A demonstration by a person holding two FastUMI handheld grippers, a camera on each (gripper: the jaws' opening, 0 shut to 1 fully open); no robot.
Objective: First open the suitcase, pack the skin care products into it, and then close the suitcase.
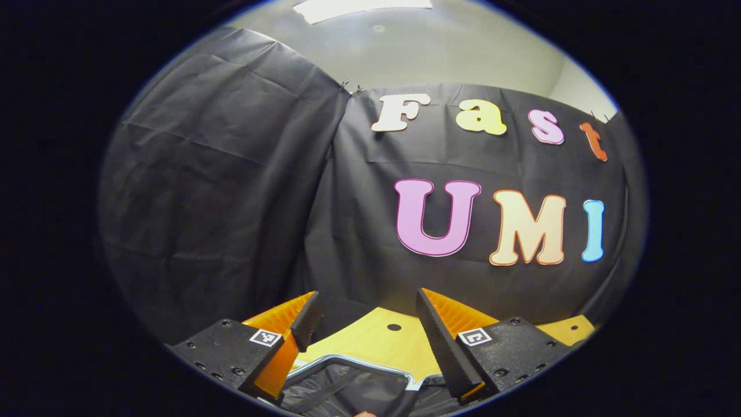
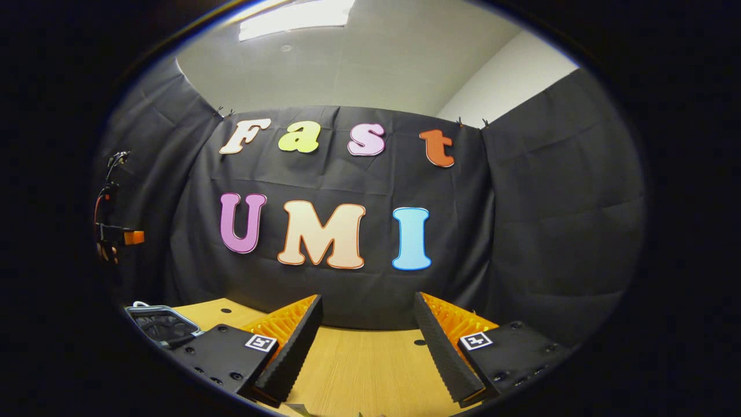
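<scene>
In the left gripper view my left gripper (image 1: 367,304) stands open, raised above the wooden table (image 1: 382,341). Below its fingers lies the suitcase (image 1: 353,385), open, with a pale metal rim and dark mesh lining; only its far corner shows. In the right gripper view my right gripper (image 2: 367,307) is open too, with nothing between its fingers, held over bare tabletop (image 2: 359,359). The suitcase's rim and mesh (image 2: 159,324) appear at the far left of that view. The other gripper (image 2: 118,236) shows at the far left edge, held up.
The black cloth wall closes the table's back and both sides, close behind the table's far edge (image 2: 359,329). Small round holes (image 1: 394,327) dot the tabletop.
</scene>
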